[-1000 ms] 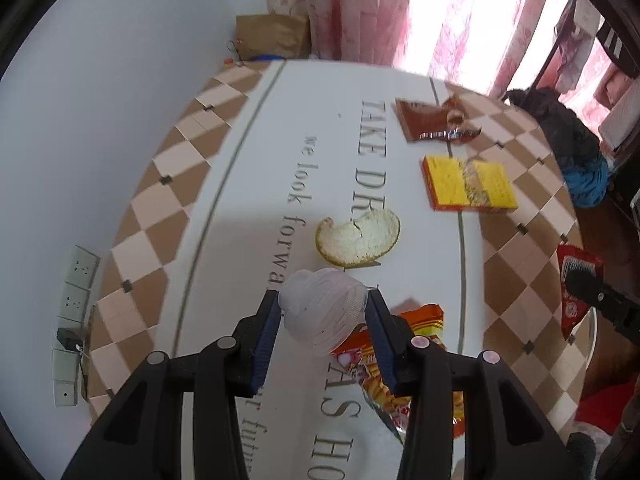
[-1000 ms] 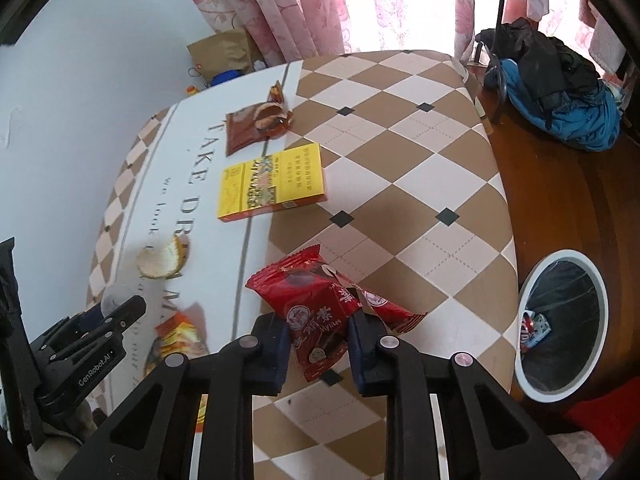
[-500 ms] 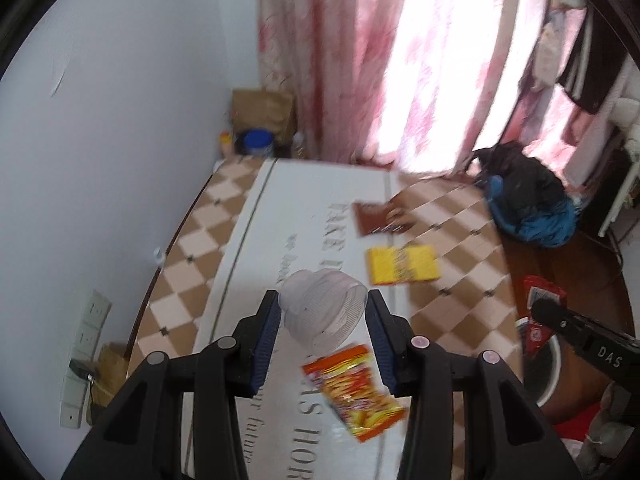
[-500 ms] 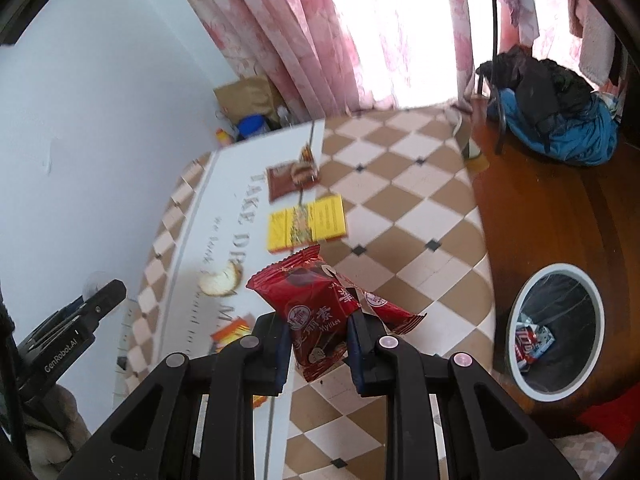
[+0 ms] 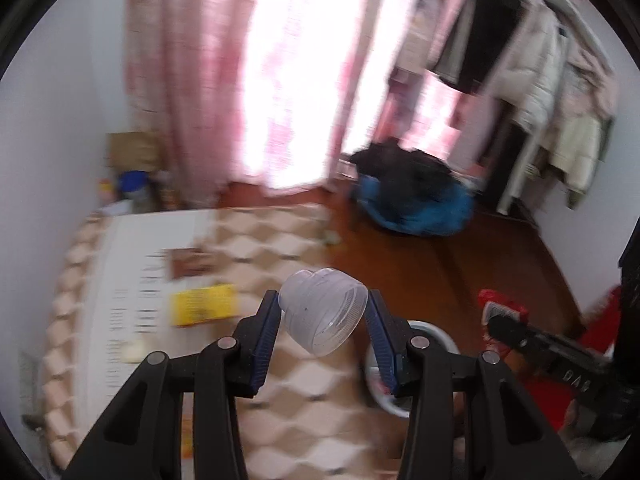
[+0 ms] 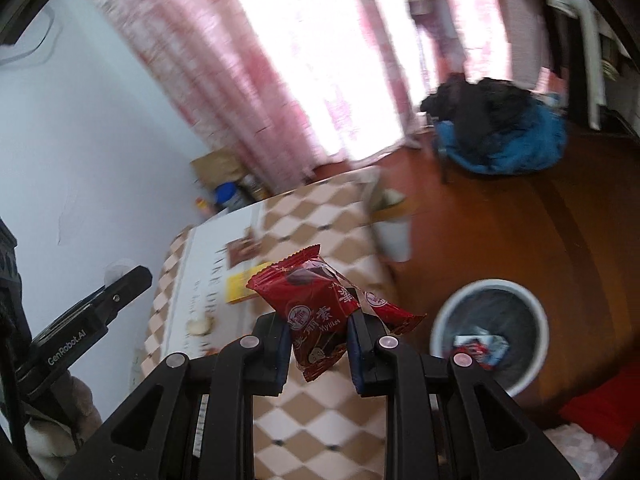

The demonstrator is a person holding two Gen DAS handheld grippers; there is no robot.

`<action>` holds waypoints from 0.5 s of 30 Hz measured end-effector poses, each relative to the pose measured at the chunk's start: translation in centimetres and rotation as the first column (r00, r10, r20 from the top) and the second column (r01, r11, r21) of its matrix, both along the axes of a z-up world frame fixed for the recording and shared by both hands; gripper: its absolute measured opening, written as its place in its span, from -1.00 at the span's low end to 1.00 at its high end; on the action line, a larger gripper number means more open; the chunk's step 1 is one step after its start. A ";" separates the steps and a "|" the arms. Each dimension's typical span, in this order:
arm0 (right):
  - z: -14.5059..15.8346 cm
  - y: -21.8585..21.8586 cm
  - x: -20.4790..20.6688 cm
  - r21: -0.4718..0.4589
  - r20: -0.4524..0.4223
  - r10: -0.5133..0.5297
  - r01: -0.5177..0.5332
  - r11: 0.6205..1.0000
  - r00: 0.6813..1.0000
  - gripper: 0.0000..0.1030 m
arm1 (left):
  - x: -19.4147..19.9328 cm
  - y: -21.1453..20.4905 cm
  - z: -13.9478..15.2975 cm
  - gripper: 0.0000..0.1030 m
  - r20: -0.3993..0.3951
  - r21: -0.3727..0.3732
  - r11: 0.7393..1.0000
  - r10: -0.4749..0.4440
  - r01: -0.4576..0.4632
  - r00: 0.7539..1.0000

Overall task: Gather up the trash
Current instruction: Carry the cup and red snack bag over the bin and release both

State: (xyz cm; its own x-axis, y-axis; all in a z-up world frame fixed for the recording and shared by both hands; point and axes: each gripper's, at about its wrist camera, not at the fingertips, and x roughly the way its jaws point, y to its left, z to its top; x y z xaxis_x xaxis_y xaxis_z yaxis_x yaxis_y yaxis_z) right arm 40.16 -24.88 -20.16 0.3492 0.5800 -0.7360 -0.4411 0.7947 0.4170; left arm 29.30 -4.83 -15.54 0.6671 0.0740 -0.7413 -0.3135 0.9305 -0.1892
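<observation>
My left gripper is shut on a clear crumpled plastic cup, held high above the table edge. My right gripper is shut on a red snack wrapper, lifted above the checkered tablecloth. A white-rimmed bin with a dark liner stands on the wooden floor to the right of the table and holds some wrappers. In the left wrist view the bin shows partly behind my right finger, and the right gripper with its red wrapper appears at the right.
On the table lie a yellow packet, a brown wrapper, a bread piece and an orange wrapper. A blue and black clothes heap sits on the floor by pink curtains. Clothes hang at the right.
Both grippers have risen and swung right, away from the table toward the floor and bin, each keeping its item. The table now looks smaller and farther, and the view is motion-blurred.
</observation>
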 end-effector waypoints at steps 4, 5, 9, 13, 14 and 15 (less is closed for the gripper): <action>-2.6 -6.6 2.8 -0.042 -0.029 -0.106 0.105 0.994 0.994 -0.53 | 5.5 -5.8 -2.5 -0.23 -0.038 -0.110 0.986 -0.134 0.129 0.990; -3.7 -8.5 3.6 -0.057 -0.045 -0.136 0.133 0.989 0.990 -0.53 | 7.3 -7.5 -3.9 -0.23 -0.063 -0.156 0.974 -0.175 0.164 0.983; -9.6 -14.3 6.1 -0.101 -0.150 -0.233 0.219 0.970 0.961 -0.53 | 12.0 -12.1 -8.5 -0.23 -0.154 -0.266 0.937 -0.273 0.226 0.950; -16.6 -19.0 8.3 -0.121 -0.288 -0.290 0.266 0.956 0.913 -0.53 | 15.9 -14.5 -14.2 -0.23 -0.273 -0.332 0.918 -0.314 0.217 0.910; -18.5 -19.8 8.8 -0.129 -0.319 -0.299 0.271 0.954 0.899 -0.53 | 16.8 -14.9 -15.8 -0.23 -0.308 -0.335 0.919 -0.314 0.207 0.898; -20.1 -20.4 9.3 -0.133 -0.343 -0.306 0.277 0.952 0.888 -0.53 | 17.5 -15.2 -17.4 -0.23 -0.338 -0.343 0.918 -0.317 0.197 0.886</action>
